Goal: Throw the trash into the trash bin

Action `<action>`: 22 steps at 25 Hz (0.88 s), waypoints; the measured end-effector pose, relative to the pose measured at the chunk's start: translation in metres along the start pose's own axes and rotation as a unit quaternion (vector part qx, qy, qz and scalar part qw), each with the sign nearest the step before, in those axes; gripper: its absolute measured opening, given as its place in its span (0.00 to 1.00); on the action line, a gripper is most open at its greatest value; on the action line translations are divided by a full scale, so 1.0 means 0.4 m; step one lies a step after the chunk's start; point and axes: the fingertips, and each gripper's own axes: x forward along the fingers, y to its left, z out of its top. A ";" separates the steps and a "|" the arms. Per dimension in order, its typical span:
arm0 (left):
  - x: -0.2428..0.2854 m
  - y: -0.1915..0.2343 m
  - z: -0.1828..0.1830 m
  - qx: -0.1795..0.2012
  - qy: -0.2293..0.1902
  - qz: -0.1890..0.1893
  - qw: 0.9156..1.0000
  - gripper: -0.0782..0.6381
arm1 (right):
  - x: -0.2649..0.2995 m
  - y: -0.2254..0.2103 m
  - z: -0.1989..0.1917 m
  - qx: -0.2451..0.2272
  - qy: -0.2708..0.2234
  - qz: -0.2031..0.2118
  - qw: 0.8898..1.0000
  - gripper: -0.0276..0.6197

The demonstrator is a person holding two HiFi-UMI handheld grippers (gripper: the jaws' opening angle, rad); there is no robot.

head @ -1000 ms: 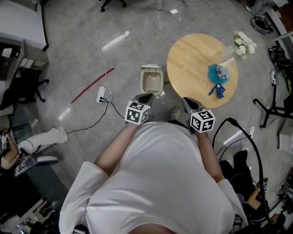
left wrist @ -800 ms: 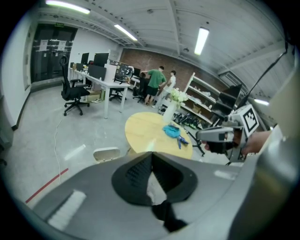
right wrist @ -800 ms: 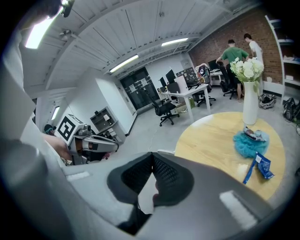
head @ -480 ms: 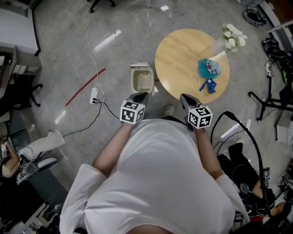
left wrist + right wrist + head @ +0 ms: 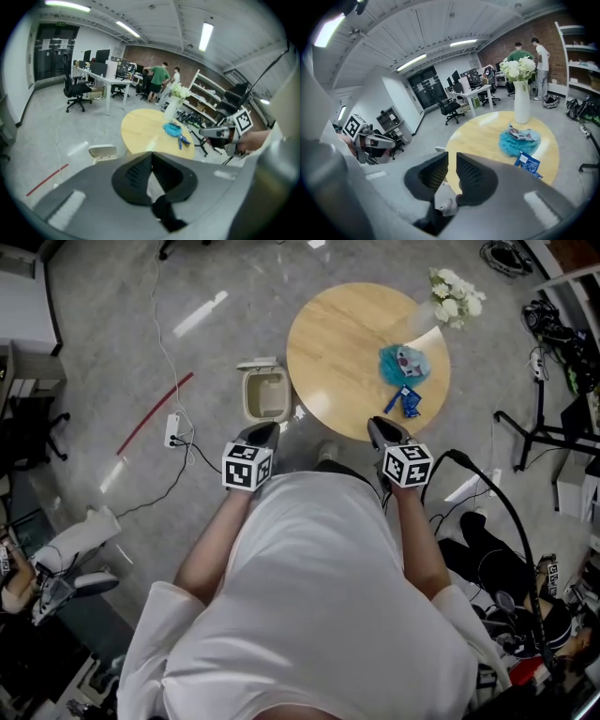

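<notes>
On the round wooden table (image 5: 347,343) lie a crumpled teal piece of trash (image 5: 403,364) (image 5: 518,142) (image 5: 172,128) and a blue wrapper (image 5: 408,404) (image 5: 528,162). A beige trash bin (image 5: 262,395) (image 5: 104,152) stands on the floor left of the table with its lid up. My right gripper (image 5: 378,425) (image 5: 452,157) hangs at the table's near edge, short of the trash; its jaws are opening, with a narrow gap and nothing between them. My left gripper (image 5: 265,427) (image 5: 151,154) is shut and empty, just in front of the bin.
A white vase of flowers (image 5: 450,292) (image 5: 521,105) stands at the table's far right. A power strip with cables (image 5: 173,432) and a red strip (image 5: 155,412) lie on the floor at left. A black stand (image 5: 534,427) and cables crowd the right. Desks, chairs and people are far off.
Both grippers and the person have moved closer to the table and bin. The right gripper's tip now reaches the table's near edge.
</notes>
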 end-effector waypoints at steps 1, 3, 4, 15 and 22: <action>0.003 -0.006 -0.001 -0.001 0.000 0.002 1.000 0.12 | -0.004 -0.020 -0.006 0.002 0.002 -0.004 1.000 0.13; 0.008 -0.016 0.000 -0.003 -0.001 0.007 1.000 0.12 | -0.011 -0.060 -0.019 0.005 0.007 -0.010 1.000 0.14; 0.010 -0.021 0.002 -0.004 -0.003 0.010 1.000 0.12 | -0.012 -0.081 -0.023 0.006 0.009 -0.013 1.000 0.14; 0.052 -0.061 -0.018 -0.017 0.011 0.023 1.000 0.12 | -0.022 -0.254 -0.069 0.013 0.039 -0.042 0.998 0.16; 0.064 -0.065 -0.012 -0.019 0.009 0.039 0.999 0.12 | -0.013 -0.356 -0.111 0.006 0.071 -0.065 0.995 0.18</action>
